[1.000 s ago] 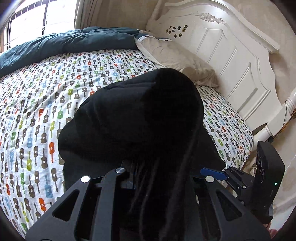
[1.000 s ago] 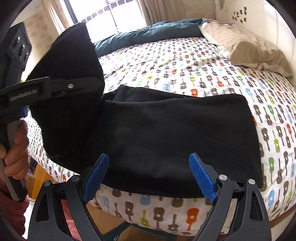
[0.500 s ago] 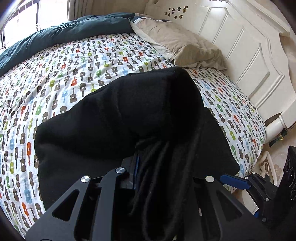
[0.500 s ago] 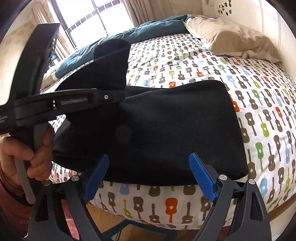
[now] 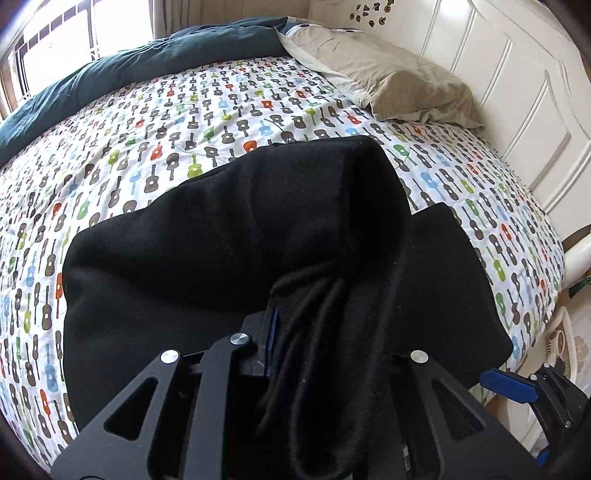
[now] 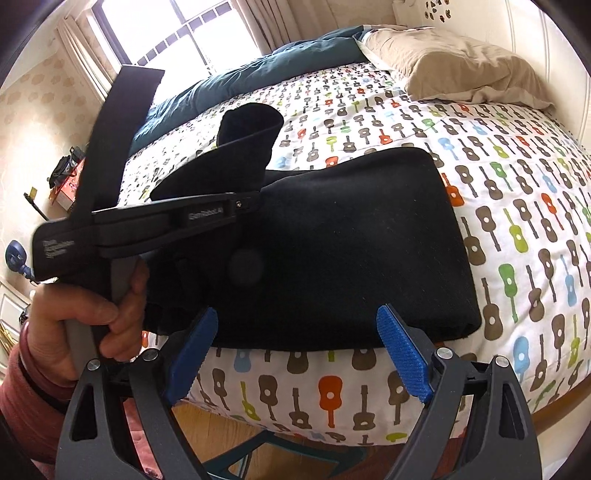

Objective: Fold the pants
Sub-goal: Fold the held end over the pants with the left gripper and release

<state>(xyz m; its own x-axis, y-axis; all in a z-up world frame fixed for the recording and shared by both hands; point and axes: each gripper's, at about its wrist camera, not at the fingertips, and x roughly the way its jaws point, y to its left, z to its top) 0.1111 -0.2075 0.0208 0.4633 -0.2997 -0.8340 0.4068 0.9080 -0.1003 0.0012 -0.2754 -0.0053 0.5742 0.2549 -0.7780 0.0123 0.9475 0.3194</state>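
Black pants (image 6: 354,243) lie folded near the bed's front edge. My left gripper (image 5: 317,332) is shut on one end of the pants (image 5: 229,236), holding it lifted and curled over the flat part; its fingertips are buried in the cloth. In the right wrist view that left gripper (image 6: 255,203) is held by a hand (image 6: 99,317) at the left, with the raised fold standing above it. My right gripper (image 6: 295,354) is open, nothing between its blue pads (image 6: 402,358); it hovers just off the bed's front edge, below the pants.
The bed has a guitar-print sheet (image 5: 155,122), a dark teal duvet (image 5: 122,70) bunched at the far side and a beige pillow (image 5: 399,85) by the white headboard (image 5: 524,96). A window (image 6: 192,33) is beyond. Wooden floor (image 6: 207,417) shows below the bed edge.
My left gripper has carried the lifted end of the pants forward and down over the flat part, toward the pillow side. The right gripper has shifted a little and stays open.
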